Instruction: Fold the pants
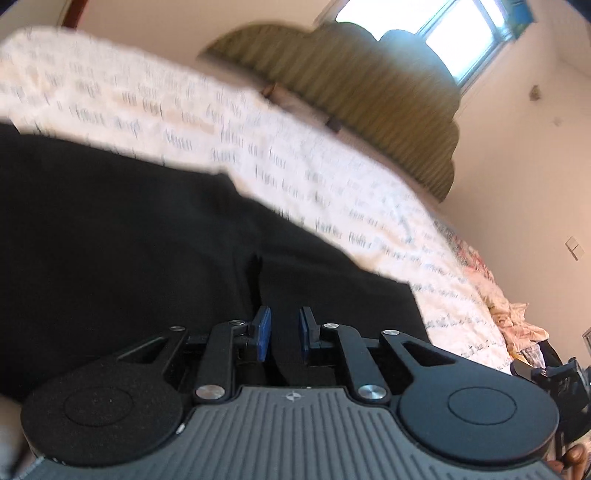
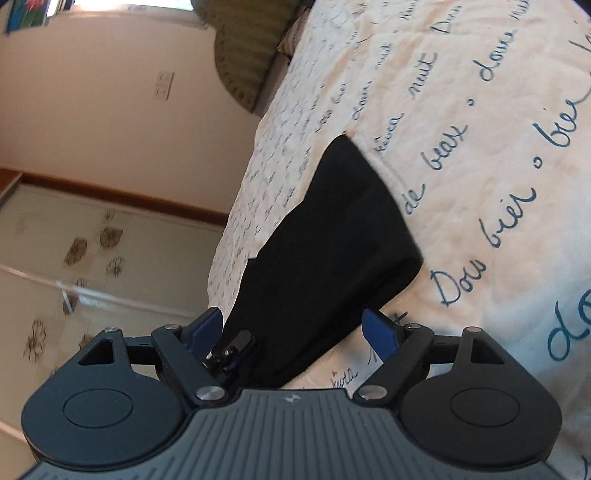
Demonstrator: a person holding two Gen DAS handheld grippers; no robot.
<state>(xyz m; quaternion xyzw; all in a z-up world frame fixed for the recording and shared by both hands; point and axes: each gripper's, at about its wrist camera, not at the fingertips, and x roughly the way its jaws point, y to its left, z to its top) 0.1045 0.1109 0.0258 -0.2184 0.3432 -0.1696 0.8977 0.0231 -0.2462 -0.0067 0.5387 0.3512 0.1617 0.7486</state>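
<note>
1. Left gripper (image 1: 284, 332) has its jaws narrow with nothing held, above the black pants (image 1: 147, 236) on the bed (image 1: 258, 140)
2. Right gripper (image 2: 295, 332) is wide; only its view shows the floor (image 2: 92, 258)

Left wrist view: the black pants (image 1: 129, 229) run off the left edge and pass beneath the left gripper (image 1: 284, 332), so their near end and full outline are hidden. The printed script on the bedspread (image 1: 258, 155) is smeared by motion blur and unreadable. A heap of patterned fabric (image 1: 517, 317) at the bed's far right edge is too indistinct to identify. Dark hardware (image 1: 561, 373) at the right edge is cut off. Right wrist view: the pants' near end (image 2: 295, 332) disappears behind the right gripper (image 2: 295, 328). The bedspread (image 2: 480, 147) is cropped at the right edge, and a wall picture (image 2: 26, 14) at the top left corner.
</note>
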